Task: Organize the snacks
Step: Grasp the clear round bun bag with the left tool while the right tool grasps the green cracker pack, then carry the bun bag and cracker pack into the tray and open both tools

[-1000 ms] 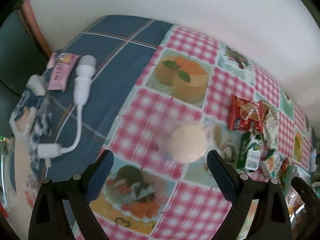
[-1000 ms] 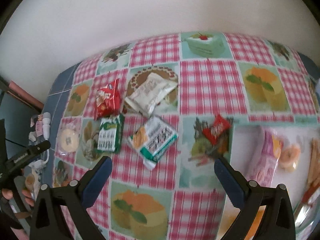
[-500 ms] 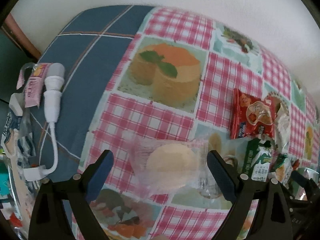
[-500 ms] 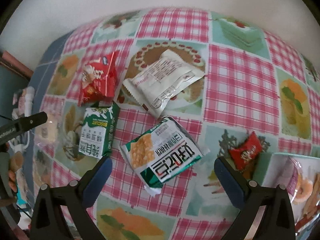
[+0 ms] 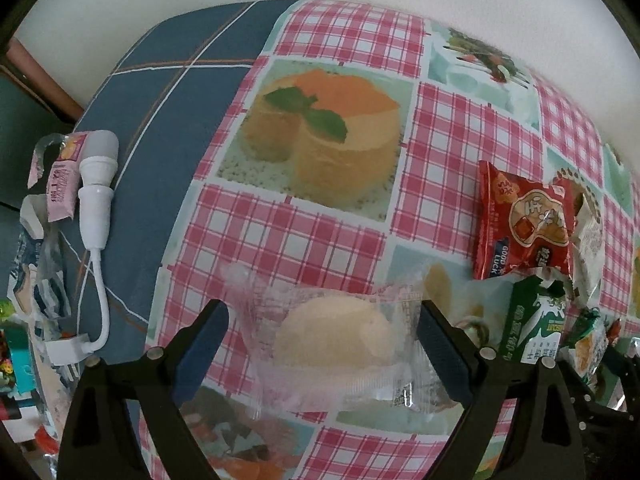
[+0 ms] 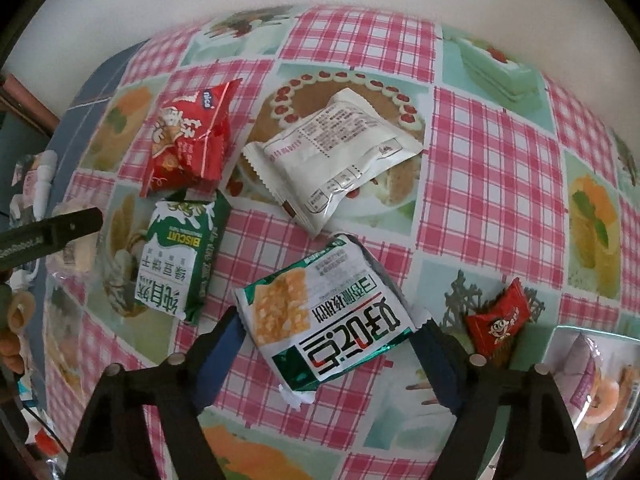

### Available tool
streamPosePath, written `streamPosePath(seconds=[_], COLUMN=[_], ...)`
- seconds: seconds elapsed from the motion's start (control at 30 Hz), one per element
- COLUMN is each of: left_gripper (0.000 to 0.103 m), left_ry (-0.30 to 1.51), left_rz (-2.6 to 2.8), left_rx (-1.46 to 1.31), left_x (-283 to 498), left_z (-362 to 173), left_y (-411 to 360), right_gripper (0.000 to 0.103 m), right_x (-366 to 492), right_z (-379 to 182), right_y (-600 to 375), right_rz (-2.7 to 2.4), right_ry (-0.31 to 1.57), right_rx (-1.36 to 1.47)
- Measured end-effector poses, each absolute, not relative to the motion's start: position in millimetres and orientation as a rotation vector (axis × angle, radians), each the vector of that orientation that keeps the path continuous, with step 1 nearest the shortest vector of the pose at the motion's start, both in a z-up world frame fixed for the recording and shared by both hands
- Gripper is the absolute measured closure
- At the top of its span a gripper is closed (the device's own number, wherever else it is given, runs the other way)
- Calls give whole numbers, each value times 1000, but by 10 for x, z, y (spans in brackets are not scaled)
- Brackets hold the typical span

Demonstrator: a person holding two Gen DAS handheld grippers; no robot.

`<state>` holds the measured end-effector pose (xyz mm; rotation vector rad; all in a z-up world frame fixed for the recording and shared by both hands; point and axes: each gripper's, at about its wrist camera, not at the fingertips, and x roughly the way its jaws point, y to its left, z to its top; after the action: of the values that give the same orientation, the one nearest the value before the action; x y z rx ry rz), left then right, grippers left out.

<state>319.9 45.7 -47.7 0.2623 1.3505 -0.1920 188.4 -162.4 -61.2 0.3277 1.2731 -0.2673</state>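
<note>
Grippers both wide open, left gripper (image 5: 322, 344) straddling clear-wrapped bun (image 5: 334, 340), right gripper (image 6: 330, 346) straddling green cracker pack (image 6: 326, 320), on checked worktop (image 6: 492, 160).

Both wrist cameras look down close over the bench (image 5: 340, 236), sharing the red packet (image 5: 520, 224) and green biscuit pack (image 6: 176, 264).

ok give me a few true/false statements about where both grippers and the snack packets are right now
1. The left gripper is open around a clear-wrapped round pastry. True.
2. The right gripper is shut on a red candy. False: it is open around the green-and-white cracker packet; the candy lies beside it.
3. The white packet lies on the tablecloth. True.
4. The red snack bag sits in a bowl. False: it lies on the tablecloth.
</note>
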Motion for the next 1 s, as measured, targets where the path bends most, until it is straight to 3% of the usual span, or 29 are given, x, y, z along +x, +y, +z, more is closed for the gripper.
streamPosePath(seconds=[0.13, 0.2, 0.37, 1.0], left_gripper=[18, 28, 34, 36], left_ry=[1342, 1346, 1345, 1173], left_rz=[-175, -172, -149, -132], left_rx=[263, 251, 233, 103], left_x=[3121, 3084, 2965, 1618], left_z=[-456, -440, -412, 252], left_y=[364, 355, 378, 269], right_gripper=[28, 29, 35, 36], right_x=[1842, 1766, 1588, 445], right_z=[-563, -545, -548, -109], right_y=[-1672, -1722, -1797, -1802], right_rz=[-272, -271, -283, -347], right_ry=[1266, 1267, 1257, 1087], right_rx=[343, 354, 393, 624])
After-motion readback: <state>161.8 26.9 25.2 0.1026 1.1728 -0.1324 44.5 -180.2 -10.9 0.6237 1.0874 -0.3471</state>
